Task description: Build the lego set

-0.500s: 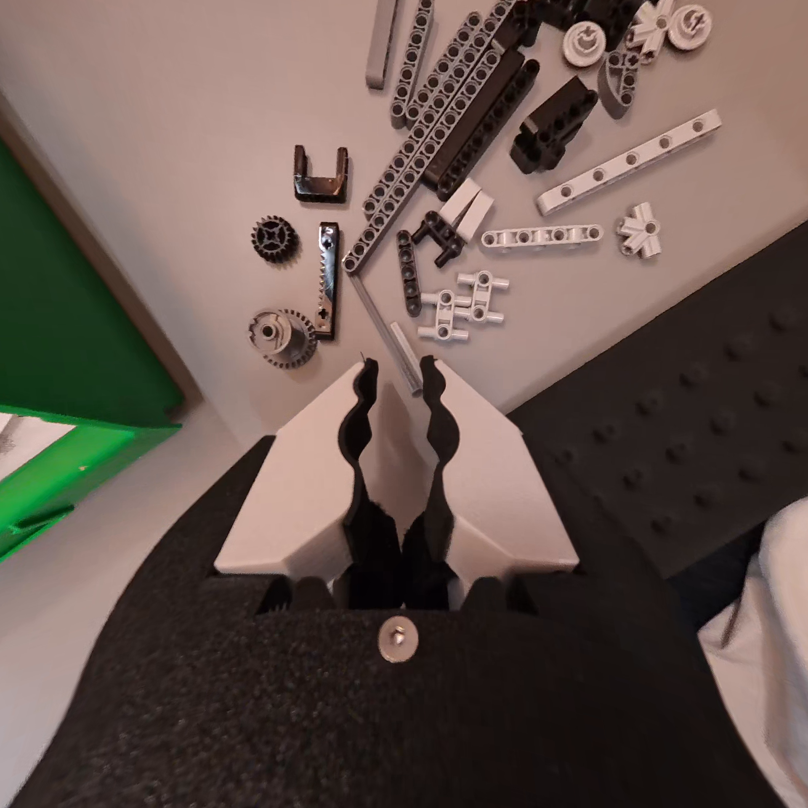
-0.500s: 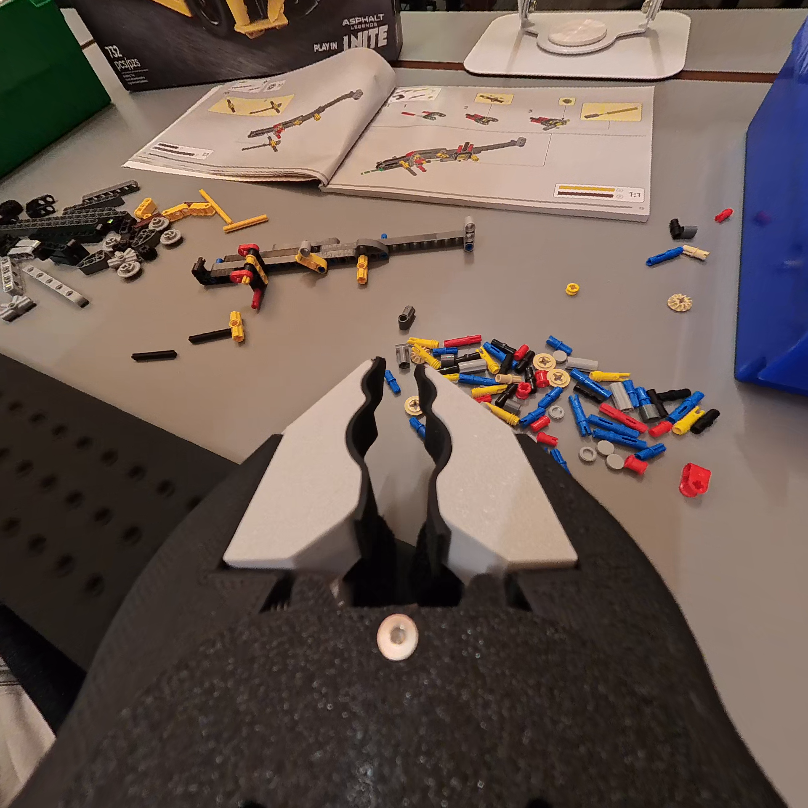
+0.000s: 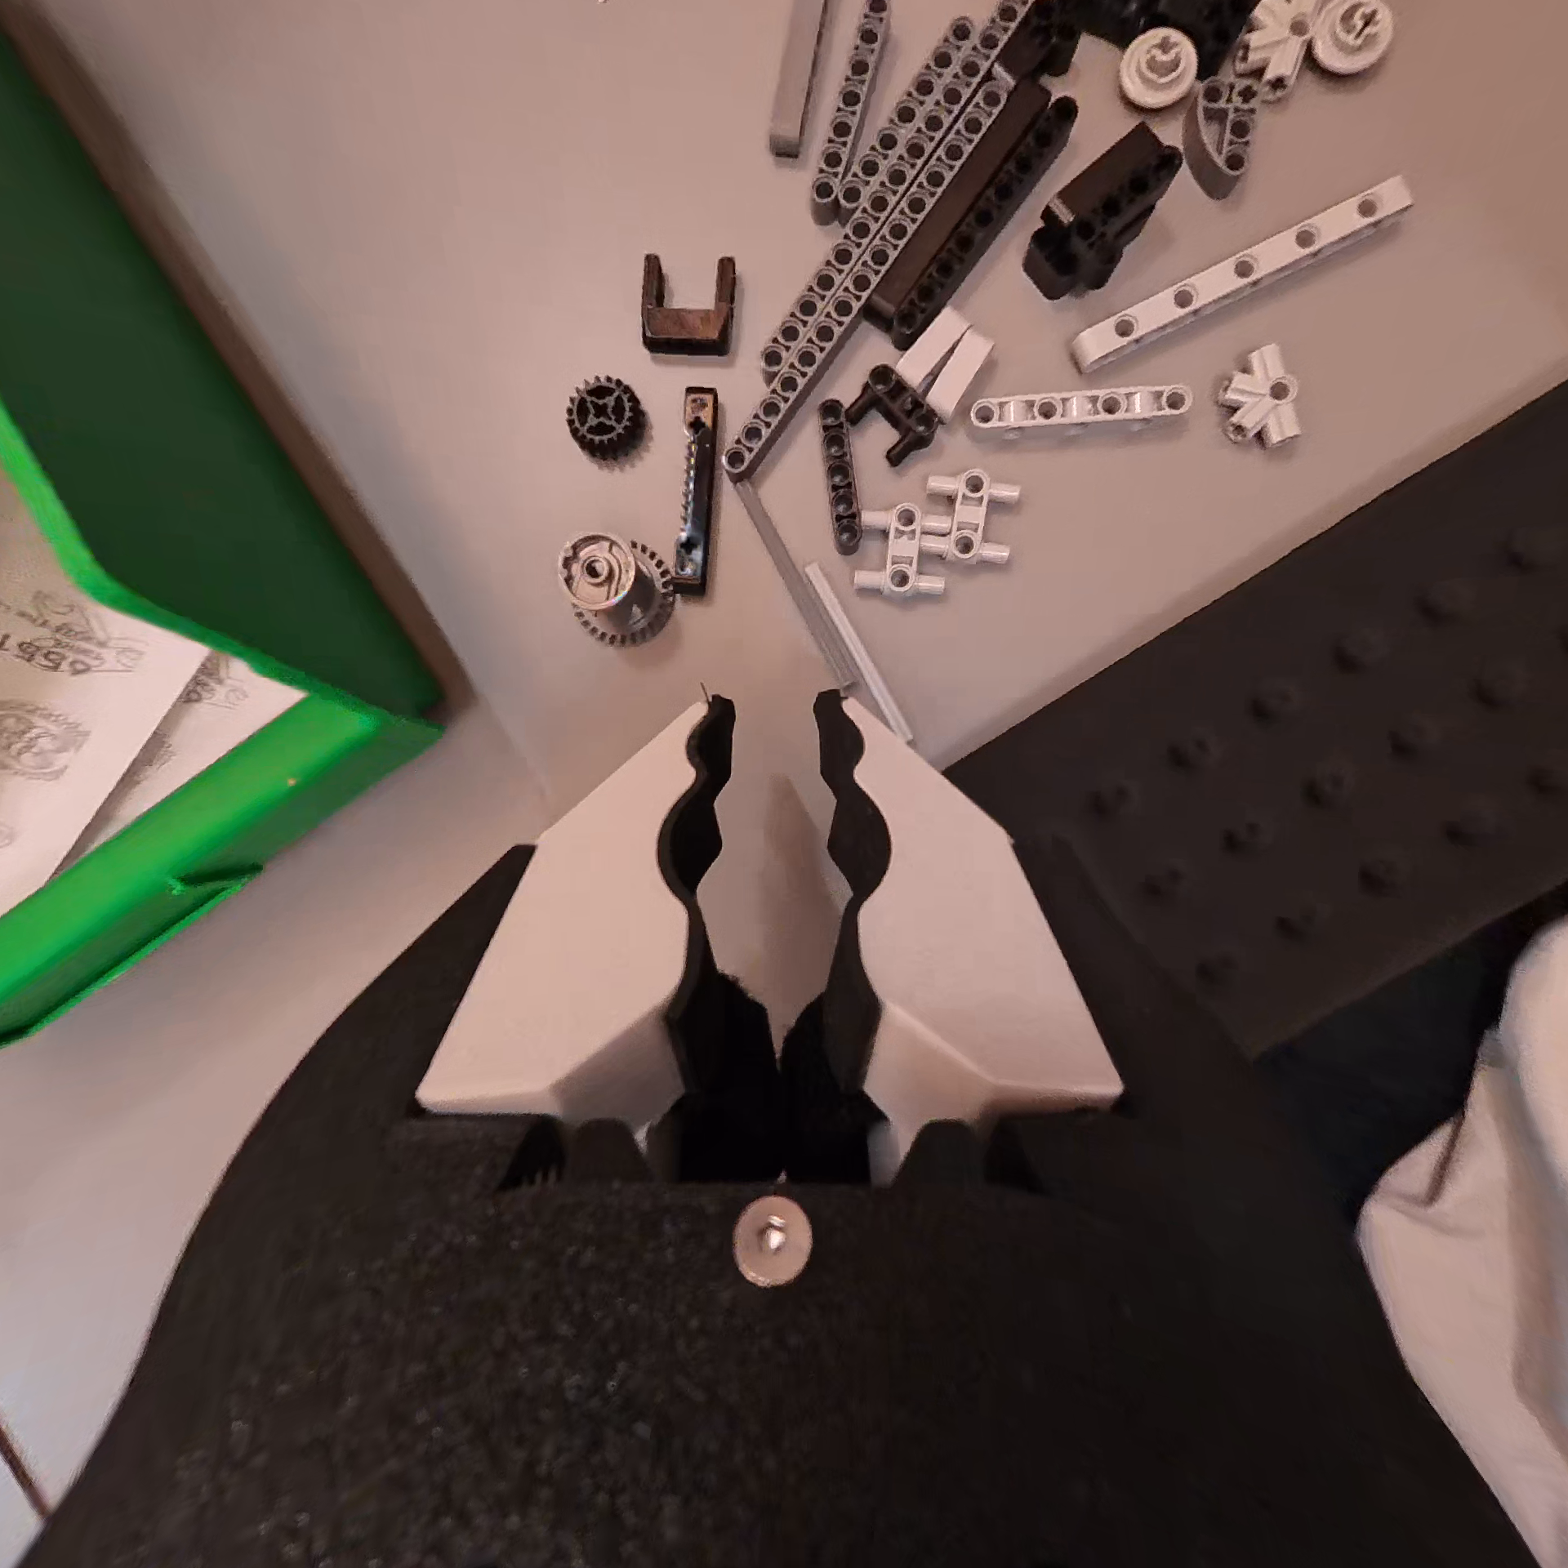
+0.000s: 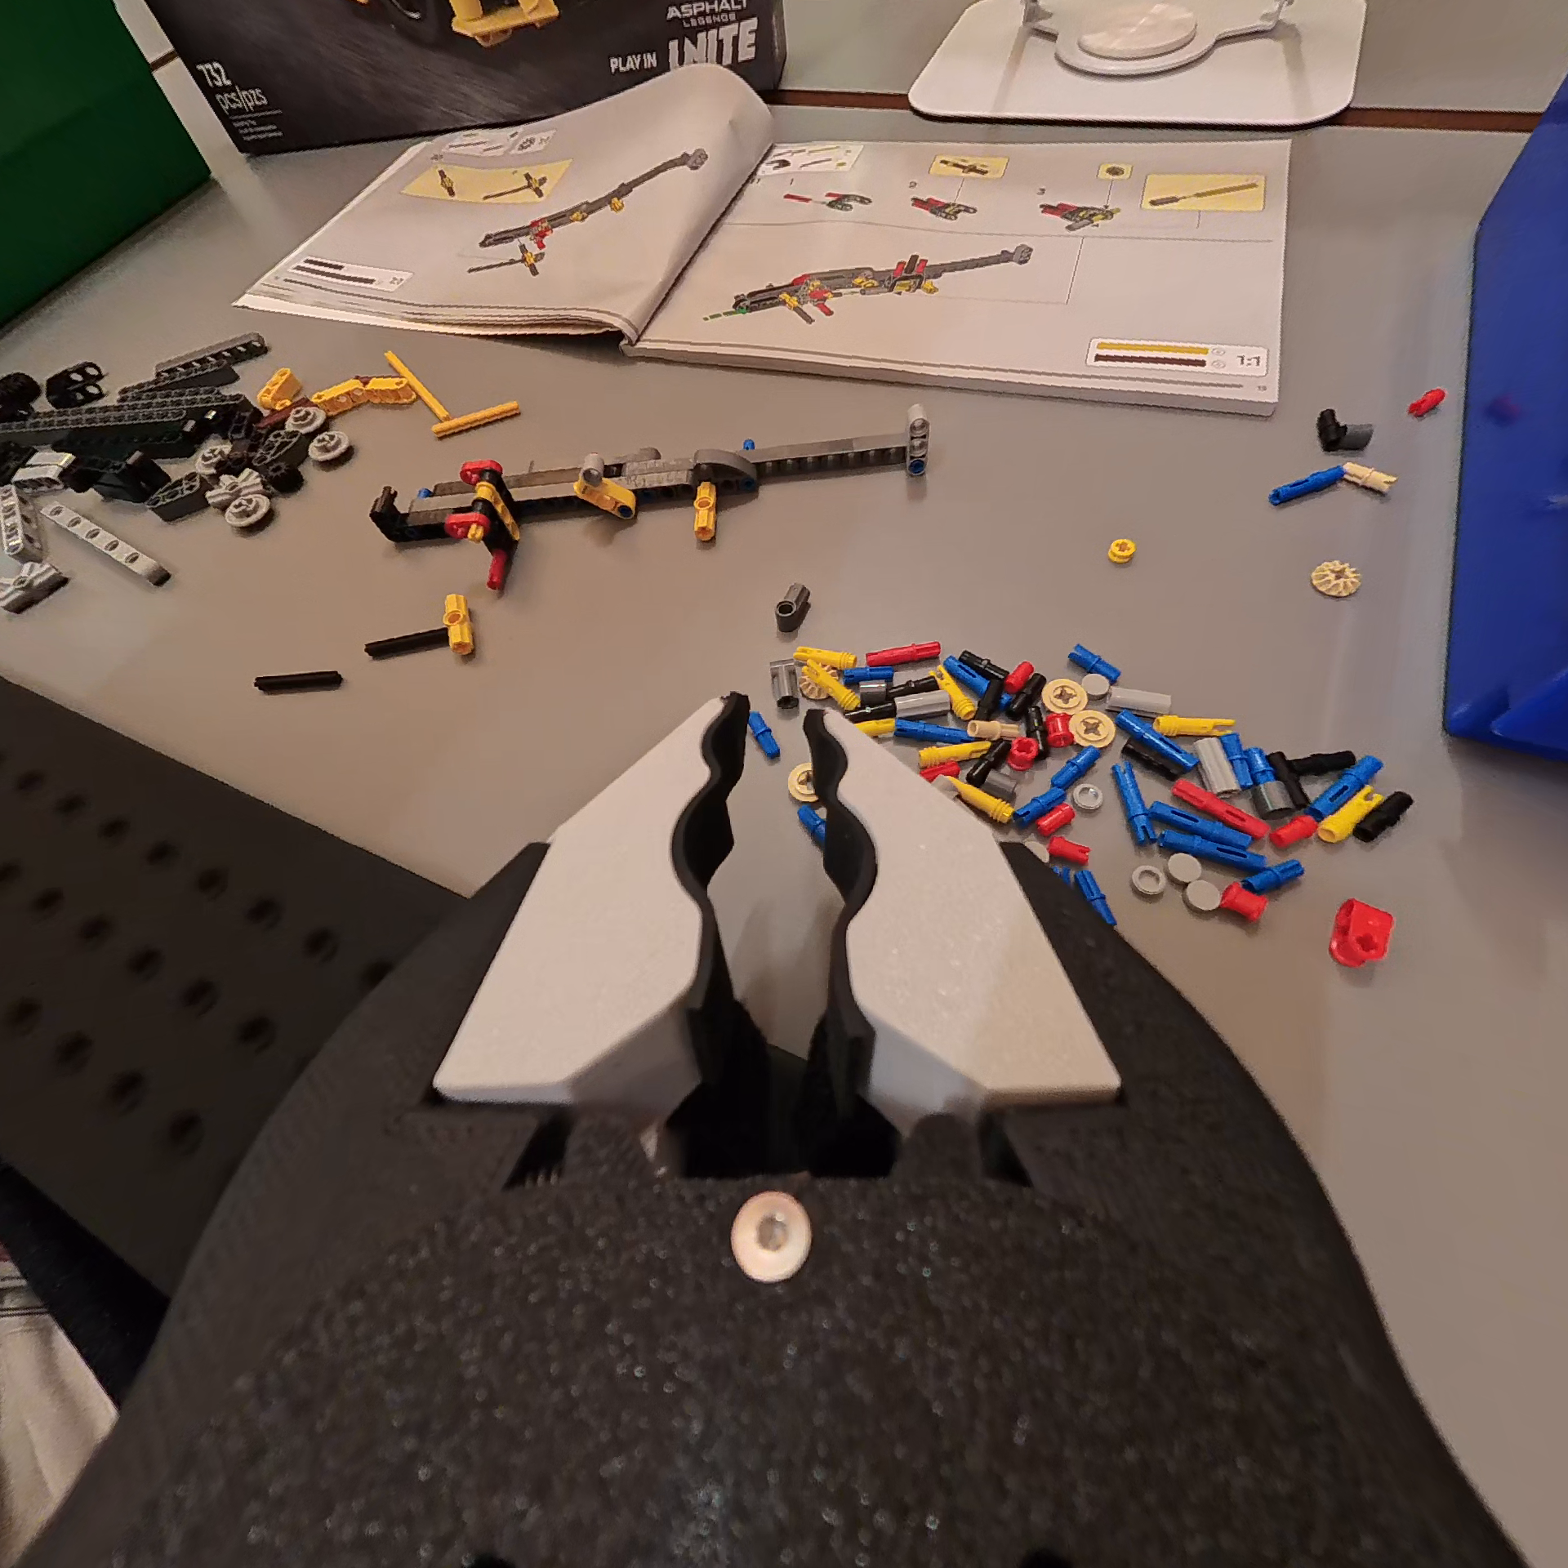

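Note:
My left gripper (image 3: pixel 774 700) is open and empty above the grey table, just short of a pile of grey and black beams (image 3: pixel 916 195), two gears (image 3: pixel 602 416) and white connectors (image 3: pixel 933 534). My right gripper (image 4: pixel 774 704) is open and empty, its tips over the near left edge of a heap of small blue, red, yellow and black pins (image 4: pixel 1103 764). A long, partly built beam assembly (image 4: pixel 645 492) with yellow and red parts lies on the table beyond. The open instruction booklet (image 4: pixel 848 254) lies behind it.
A green bin (image 3: pixel 170 509) stands left of the left gripper. A black studded mat (image 3: pixel 1358 721) lies along the near table edge. A blue bin (image 4: pixel 1519 509) stands at the right, the set's box (image 4: pixel 475 59) and a white stand (image 4: pixel 1137 76) at the back. The tips of one gripper are about 50 cm away from the tips of the other.
My left gripper has opened a little wider and shifted slightly, showing more of the green bin. My right gripper has opened slightly and has hardly moved.

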The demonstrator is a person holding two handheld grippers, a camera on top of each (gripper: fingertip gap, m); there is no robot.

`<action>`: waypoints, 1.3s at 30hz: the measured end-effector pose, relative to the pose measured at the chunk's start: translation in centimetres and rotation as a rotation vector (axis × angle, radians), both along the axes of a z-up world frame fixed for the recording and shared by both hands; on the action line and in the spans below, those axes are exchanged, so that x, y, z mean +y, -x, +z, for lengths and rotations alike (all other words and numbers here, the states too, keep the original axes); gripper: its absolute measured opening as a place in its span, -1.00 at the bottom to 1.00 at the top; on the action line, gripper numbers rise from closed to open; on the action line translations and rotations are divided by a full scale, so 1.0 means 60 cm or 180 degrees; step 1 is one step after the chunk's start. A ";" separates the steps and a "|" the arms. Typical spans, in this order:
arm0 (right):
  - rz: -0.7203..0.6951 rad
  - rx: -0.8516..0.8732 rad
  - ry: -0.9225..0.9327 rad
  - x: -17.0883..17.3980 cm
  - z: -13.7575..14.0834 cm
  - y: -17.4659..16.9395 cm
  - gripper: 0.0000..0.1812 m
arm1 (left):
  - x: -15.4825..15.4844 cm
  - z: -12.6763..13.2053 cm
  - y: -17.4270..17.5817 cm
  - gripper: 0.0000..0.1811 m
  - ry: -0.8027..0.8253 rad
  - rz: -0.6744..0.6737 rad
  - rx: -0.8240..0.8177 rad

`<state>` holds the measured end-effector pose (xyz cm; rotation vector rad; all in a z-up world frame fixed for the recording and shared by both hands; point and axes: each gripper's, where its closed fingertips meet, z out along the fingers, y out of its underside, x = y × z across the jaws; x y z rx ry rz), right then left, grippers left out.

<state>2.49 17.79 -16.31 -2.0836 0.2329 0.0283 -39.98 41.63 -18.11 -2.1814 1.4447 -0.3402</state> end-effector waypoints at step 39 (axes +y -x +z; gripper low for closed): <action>0.0003 -0.0003 -0.0065 -0.002 0.005 0.001 -0.84 | -0.070 -0.002 -0.070 -0.82 0.0214 -0.0757 -0.0187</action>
